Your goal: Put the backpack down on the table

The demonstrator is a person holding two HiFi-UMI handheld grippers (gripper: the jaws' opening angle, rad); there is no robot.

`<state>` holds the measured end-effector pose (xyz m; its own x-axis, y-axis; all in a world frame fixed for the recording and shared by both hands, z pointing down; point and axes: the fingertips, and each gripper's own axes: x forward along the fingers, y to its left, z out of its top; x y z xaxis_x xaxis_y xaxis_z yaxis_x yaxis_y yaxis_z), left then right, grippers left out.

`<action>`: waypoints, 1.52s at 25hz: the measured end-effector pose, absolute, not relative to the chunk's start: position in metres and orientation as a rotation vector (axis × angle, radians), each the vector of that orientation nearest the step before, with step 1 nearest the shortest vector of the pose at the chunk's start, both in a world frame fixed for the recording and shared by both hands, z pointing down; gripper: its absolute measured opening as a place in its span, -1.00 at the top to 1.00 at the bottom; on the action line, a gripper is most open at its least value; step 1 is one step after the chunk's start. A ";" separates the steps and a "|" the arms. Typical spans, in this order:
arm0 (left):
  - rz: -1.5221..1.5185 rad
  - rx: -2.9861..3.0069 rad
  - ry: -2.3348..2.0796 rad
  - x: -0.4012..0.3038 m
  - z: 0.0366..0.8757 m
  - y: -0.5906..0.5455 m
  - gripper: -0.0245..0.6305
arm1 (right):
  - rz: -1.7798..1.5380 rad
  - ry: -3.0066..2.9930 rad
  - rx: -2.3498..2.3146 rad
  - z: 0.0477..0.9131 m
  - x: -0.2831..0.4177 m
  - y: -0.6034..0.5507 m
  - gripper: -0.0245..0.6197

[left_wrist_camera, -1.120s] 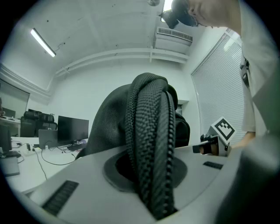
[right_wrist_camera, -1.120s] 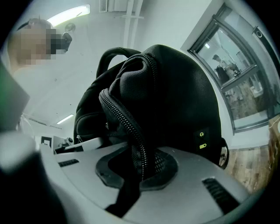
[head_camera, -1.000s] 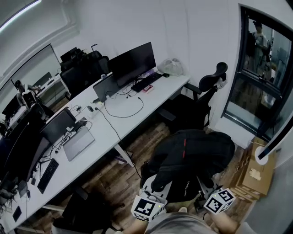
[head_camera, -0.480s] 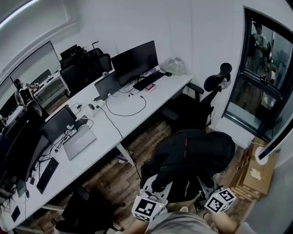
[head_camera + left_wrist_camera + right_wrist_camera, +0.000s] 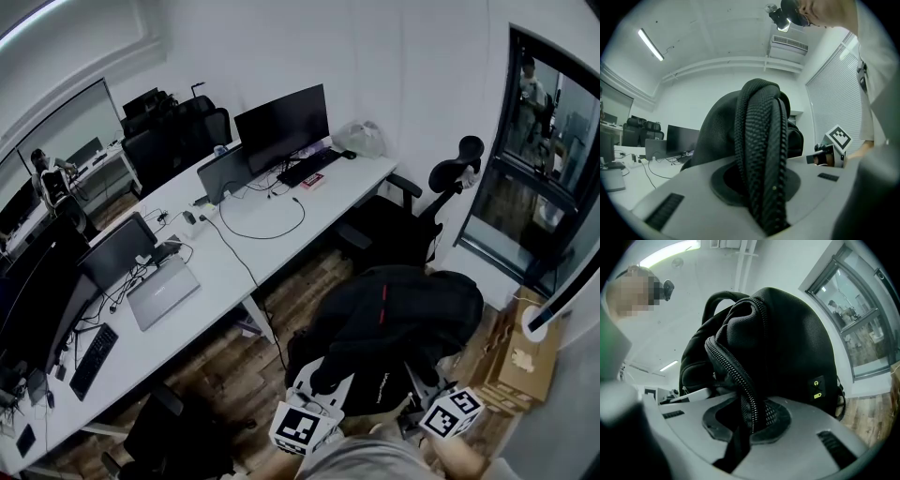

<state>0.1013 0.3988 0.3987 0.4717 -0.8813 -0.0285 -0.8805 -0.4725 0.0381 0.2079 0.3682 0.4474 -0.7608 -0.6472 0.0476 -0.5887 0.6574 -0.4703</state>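
Backpack in the air: we hold a bulky black fabric backpack [image 5: 394,314] above the wood-plank floor [image 5: 225,366], close in front of us. It is well apart from the long white bench [image 5: 234,267], which lies to its left in the head view. Its rounded body sags between the two claws, and a thin red stripe [image 5: 382,305] runs down its top face. Our left claw [image 5: 761,190] is nearly closed and pinches a thick woven black strap [image 5: 759,136] that loops up over the bag. Our right claw [image 5: 750,423] is just as narrow and nips a fold of the fabric along a black toothed zip [image 5: 733,373]. On the bag's side, a small black tag [image 5: 816,389] carries yellow-green icons. A black office chair [image 5: 412,220] stands beyond the bag, beside the bench's end.
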 end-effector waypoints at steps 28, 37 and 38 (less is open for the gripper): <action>-0.062 2.619 -1.697 0.091 0.393 0.286 0.79 | -0.737 2.784 -0.933 0.440 0.196 0.252 0.81; -0.066 2.603 -1.788 0.103 0.385 0.227 0.79 | -0.699 2.813 -0.849 0.431 0.206 0.187 0.82; -0.074 2.596 -1.793 0.105 0.384 0.221 0.79 | -0.694 2.817 -0.836 0.429 0.207 0.181 0.82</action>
<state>0.1050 0.2215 0.3840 0.3531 -0.9344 -0.0467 -0.9351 -0.3541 0.0149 0.2074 0.1812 0.4294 -0.8397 -0.5429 0.0134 -0.4870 0.7417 -0.4612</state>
